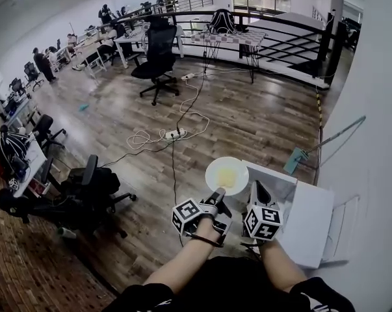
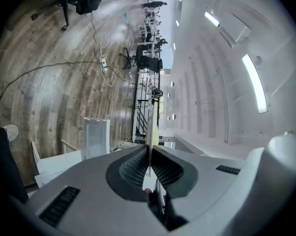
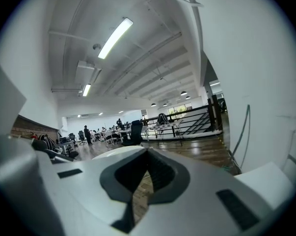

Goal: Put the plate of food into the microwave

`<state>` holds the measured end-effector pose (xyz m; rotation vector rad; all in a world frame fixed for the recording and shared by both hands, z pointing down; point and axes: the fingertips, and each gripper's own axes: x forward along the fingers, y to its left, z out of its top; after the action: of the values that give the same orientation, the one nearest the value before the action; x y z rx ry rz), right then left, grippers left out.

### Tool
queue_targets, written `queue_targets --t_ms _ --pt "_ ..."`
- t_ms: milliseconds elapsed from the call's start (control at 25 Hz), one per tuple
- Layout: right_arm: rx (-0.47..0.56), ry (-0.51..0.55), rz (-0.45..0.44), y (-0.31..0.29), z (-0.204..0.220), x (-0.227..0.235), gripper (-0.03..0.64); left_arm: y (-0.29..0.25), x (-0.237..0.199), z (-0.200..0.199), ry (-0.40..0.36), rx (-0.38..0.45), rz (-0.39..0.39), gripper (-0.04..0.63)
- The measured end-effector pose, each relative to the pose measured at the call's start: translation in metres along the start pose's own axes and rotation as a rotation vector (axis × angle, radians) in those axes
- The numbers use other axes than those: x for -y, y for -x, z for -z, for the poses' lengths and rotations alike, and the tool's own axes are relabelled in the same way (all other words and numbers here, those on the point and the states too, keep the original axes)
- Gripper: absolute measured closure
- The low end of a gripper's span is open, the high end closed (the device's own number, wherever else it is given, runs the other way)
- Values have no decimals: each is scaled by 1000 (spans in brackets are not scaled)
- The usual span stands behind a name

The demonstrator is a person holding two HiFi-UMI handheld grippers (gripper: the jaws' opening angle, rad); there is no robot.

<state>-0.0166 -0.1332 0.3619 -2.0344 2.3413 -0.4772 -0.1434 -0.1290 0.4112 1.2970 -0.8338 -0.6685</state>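
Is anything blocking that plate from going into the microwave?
Nothing visible does. The plate, clamped at its rim by the left gripper, hangs beside the white microwave. The right gripper sits alongside, empty. The microwave's opening doesn't show clearly.

No text, label, brand name, number or sign is legible in any view. The only printed patterns are the black-and-white square markers on the left marker cube of the left tool and on the right marker cube of the right tool. These are blocky code patterns and contain no letters or digits
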Motion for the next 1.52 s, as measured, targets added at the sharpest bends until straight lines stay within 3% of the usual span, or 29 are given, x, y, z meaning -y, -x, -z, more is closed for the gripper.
queue_targets --t_ms 320,640,920,1080,1320,1520 --pt "-29 -21 63 -34 5 42 603 -60 -8 9 18 -71 -26 584" --pt "-10 -55 216 -99 0 83 604 -153 -11 -11 -6 -236 -48 584" --pt "72 -104 417 -155 -27 104 603 -232 10 -36 -93 -462 -57 584" --pt "83 -134 546 -164 -36 119 603 -265 19 -36 -102 -587 -74 584" --pt "127 -165 768 -141 -35 145 604 -299 14 5 -124 -827 -96 584" --pt "185 -242 1031 -83 -20 162 603 -304 4 56 -164 -1072 -127 584"
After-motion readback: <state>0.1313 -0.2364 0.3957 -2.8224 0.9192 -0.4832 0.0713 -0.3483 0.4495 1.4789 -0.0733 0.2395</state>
